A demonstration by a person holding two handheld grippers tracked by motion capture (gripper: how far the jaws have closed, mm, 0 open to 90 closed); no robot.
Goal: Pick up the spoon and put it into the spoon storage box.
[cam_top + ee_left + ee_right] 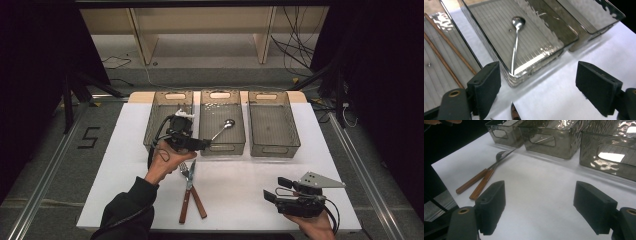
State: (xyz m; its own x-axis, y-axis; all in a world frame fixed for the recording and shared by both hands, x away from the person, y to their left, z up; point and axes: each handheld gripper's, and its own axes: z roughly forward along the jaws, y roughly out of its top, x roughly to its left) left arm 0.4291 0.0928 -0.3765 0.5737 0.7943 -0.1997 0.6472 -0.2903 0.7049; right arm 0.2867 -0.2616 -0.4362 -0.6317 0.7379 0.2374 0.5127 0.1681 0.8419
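A metal spoon (223, 128) lies in the middle one of three clear bins (223, 149) at the back of the white table. My left gripper (204, 144) hovers at that bin's front left corner, jaws open and empty; in the left gripper view the spoon (516, 37) lies ahead between the open jaws (537, 87). A fork and a knife with wooden handles (191, 192) lie crossed on the table below the left hand. My right gripper (274, 189) rests near the front right edge, open, with nothing in it (539, 210).
The left bin (154, 127) holds thin brown chopsticks (446, 55). The right bin (274, 149) looks empty. The fork and knife (482, 177) lie to the left of the right gripper's jaws. Bare white table (240, 170) lies between the cutlery and the right gripper.
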